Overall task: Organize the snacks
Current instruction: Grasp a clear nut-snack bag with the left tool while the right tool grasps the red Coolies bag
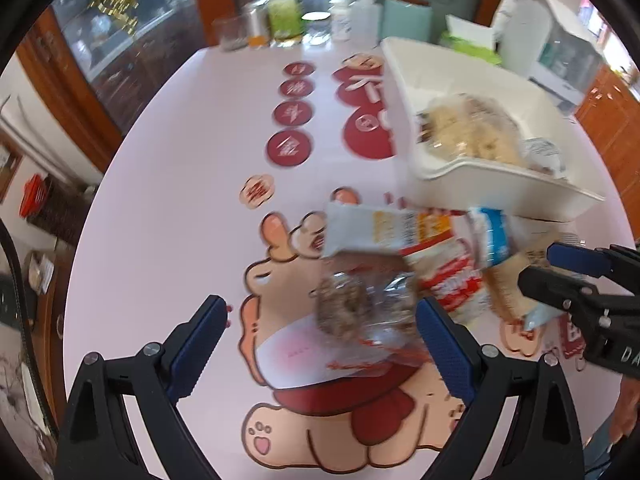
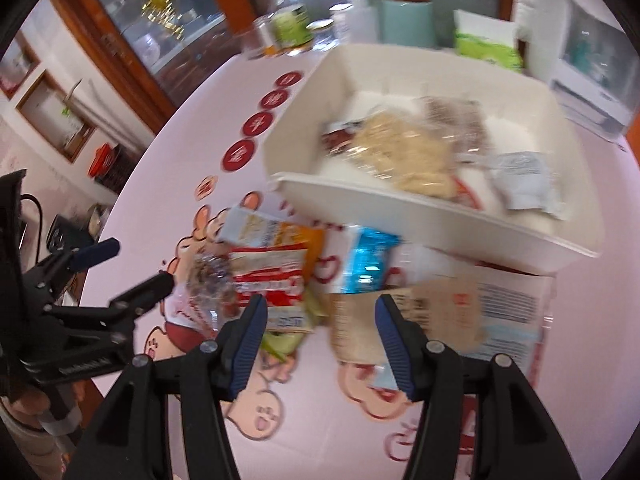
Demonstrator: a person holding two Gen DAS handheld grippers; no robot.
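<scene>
Both sets of jaws apart, nothing held. Loose clear crinkly snack packet [image 1: 360, 312] on pink bench [image 1: 168, 240], before white plastic bin [image 1: 500, 188]. Lower left gripper [image 1: 320, 344] astride packet, close gently, avoid crushing.

Both the left gripper [image 1: 322, 344] and the right gripper [image 2: 320, 344] are matte black plastic frames with round silver screws at the joints, carrying blue ribbed fingers [image 1: 198, 344], and white lettering marks the right gripper's body.
</scene>
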